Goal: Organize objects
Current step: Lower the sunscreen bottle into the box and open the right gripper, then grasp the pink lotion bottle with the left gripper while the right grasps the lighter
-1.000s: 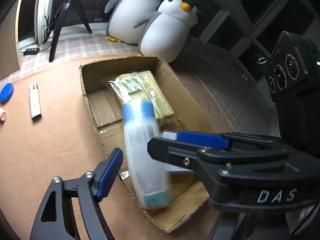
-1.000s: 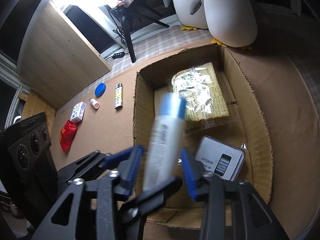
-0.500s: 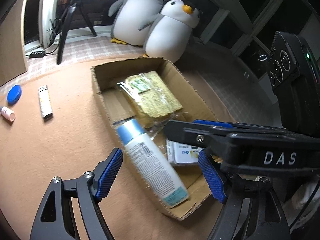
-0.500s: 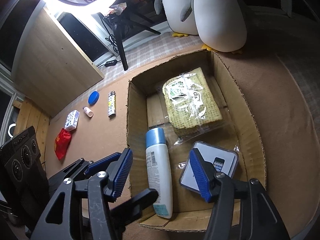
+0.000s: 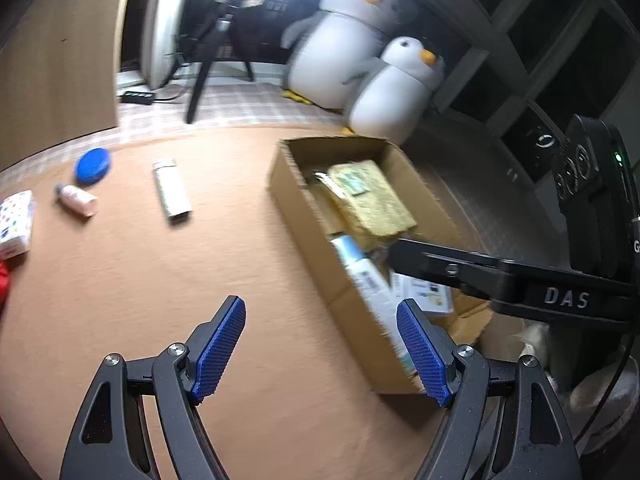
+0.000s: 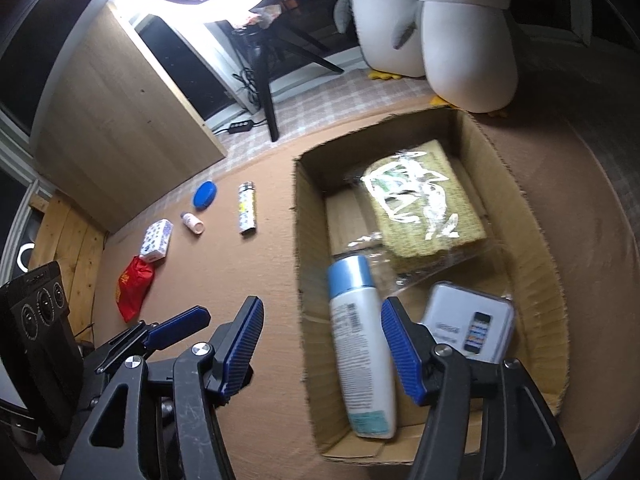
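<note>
Bottle in the cardboard box, both jaws spread and empty

The bottle [image 6: 362, 344] lies flat in the box [image 6: 532, 248], beside a phone-pictured case [image 6: 470, 322] and wrapped pad [image 6: 424, 204], clearest in the right view. The left view alone shows "DAS" on the right gripper [image 6: 322, 344]; the left gripper [image 5: 320, 354] hovers over the surface [image 5: 120, 280].

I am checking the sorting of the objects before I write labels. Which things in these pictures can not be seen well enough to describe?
- Bottle, left wrist view: motion-blurred, partly hidden by the cardboard box wall.
- Phone box, right wrist view: print too small; one corner behind the right gripper finger.
- Red packet, left wrist view: cut off by the edge.
- Lighter, right wrist view: pattern too small.
</note>
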Action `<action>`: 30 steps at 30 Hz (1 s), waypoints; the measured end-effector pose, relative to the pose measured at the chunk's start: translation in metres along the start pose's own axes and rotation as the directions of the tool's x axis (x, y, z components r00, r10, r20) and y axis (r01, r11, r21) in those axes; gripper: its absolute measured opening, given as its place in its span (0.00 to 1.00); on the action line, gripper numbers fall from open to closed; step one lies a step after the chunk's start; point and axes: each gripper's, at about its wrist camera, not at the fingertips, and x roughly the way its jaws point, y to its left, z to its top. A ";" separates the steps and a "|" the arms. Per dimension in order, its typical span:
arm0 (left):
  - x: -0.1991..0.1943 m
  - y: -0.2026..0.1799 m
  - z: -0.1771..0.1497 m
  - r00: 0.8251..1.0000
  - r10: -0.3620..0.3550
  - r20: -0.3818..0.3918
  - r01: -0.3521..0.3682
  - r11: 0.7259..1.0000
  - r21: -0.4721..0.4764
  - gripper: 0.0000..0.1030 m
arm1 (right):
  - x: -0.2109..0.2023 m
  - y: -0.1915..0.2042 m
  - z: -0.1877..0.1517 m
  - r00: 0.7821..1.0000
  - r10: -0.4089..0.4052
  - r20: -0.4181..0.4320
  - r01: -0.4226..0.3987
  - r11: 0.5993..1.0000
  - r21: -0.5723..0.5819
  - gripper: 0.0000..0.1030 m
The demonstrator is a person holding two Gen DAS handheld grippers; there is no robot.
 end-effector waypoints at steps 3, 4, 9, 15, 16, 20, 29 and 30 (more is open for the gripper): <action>-0.010 0.021 0.000 1.000 0.029 0.011 -0.029 0.999 -0.026 0.79 | 0.002 0.010 -0.002 1.000 0.018 0.008 -0.018 1.000 -0.003 0.56; -0.014 0.029 0.000 0.999 0.039 0.014 -0.039 0.999 -0.036 0.79 | 0.003 0.013 -0.002 1.000 0.019 0.009 -0.019 1.000 -0.007 0.56; -0.029 0.071 0.005 0.994 0.107 0.028 -0.104 0.991 -0.079 0.79 | 0.008 0.035 0.002 0.999 0.014 0.035 -0.012 0.999 -0.045 0.56; -0.038 0.120 0.018 0.986 0.161 0.036 -0.155 0.978 -0.142 0.79 | 0.022 0.065 0.016 0.999 0.007 0.042 -0.003 0.995 -0.100 0.56; -0.039 0.128 0.022 0.984 0.173 0.034 -0.166 0.975 -0.151 0.79 | 0.026 0.070 0.019 0.999 0.002 0.039 0.002 0.994 -0.106 0.56; -0.038 0.157 0.036 0.979 0.201 0.025 -0.193 0.964 -0.182 0.79 | 0.046 0.090 0.035 1.000 -0.004 0.019 0.006 0.993 -0.116 0.56; -0.012 0.209 0.073 0.976 0.216 -0.032 -0.217 0.940 -0.262 0.78 | 0.099 0.115 0.069 0.997 -0.042 -0.063 0.033 0.989 -0.141 0.56; -0.009 0.213 0.075 0.976 0.216 -0.037 -0.217 0.938 -0.271 0.78 | 0.108 0.117 0.073 0.996 -0.047 -0.077 0.036 0.989 -0.142 0.56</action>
